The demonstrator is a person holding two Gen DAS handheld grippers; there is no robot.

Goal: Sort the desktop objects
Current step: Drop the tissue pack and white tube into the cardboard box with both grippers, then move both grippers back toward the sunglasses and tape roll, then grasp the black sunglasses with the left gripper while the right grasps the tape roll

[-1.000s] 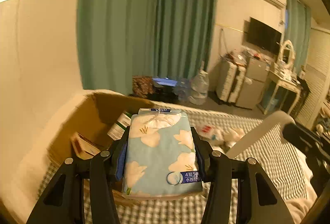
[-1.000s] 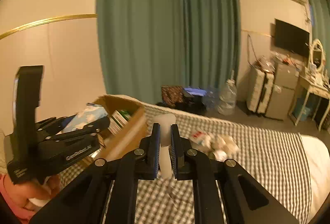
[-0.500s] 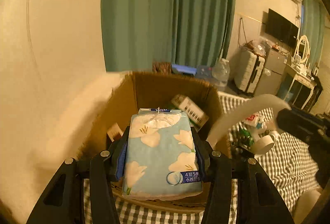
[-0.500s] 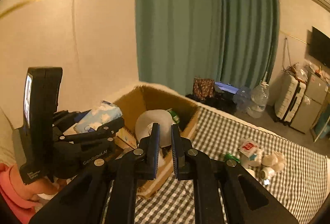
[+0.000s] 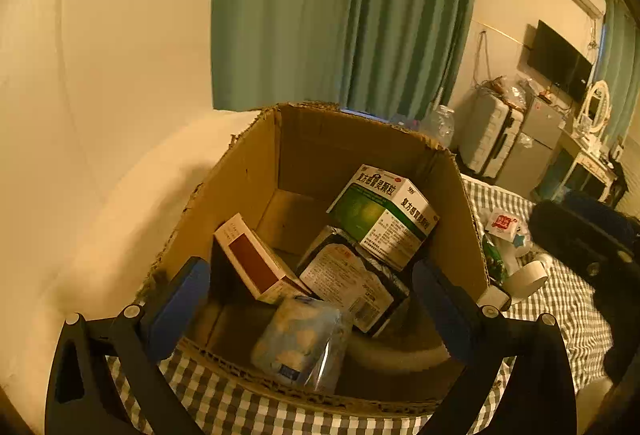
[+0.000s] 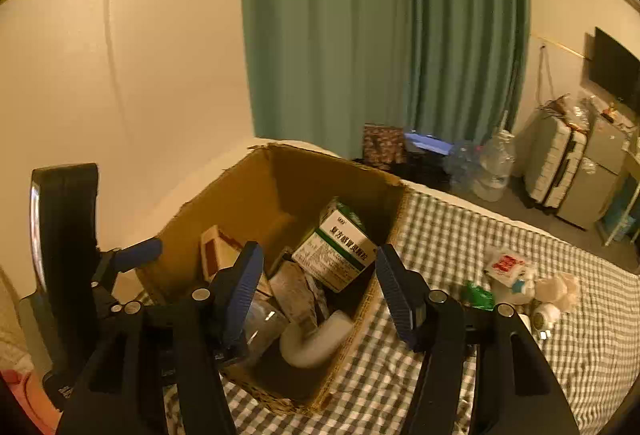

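Observation:
An open cardboard box (image 5: 248,179) stands on the checked cloth. My left gripper (image 5: 310,309) hangs over its near edge, jaws opening wide, with nothing pressed between them. Below it the blue flowered tissue pack (image 5: 298,347) lies loose inside the box. My right gripper (image 6: 319,291) is above the box's right side, jaws also opening. The white tape roll (image 6: 316,339) rests free on the box floor beneath it. A green-and-white medicine box (image 5: 384,215), a red-and-white carton (image 5: 256,263) and a flat dark-edged pack (image 5: 348,283) also lie inside.
To the right on the checked cloth (image 6: 460,227) lie a red-and-white packet (image 6: 506,265), a green packet (image 6: 476,293), a second tape roll (image 5: 528,277) and small white items. A cream wall stands close on the left. Green curtains and suitcases are far behind.
Both grippers moved over the box and sank. The left let go of the tissue pack and the right let go of the white roll; both things now lie in the box.

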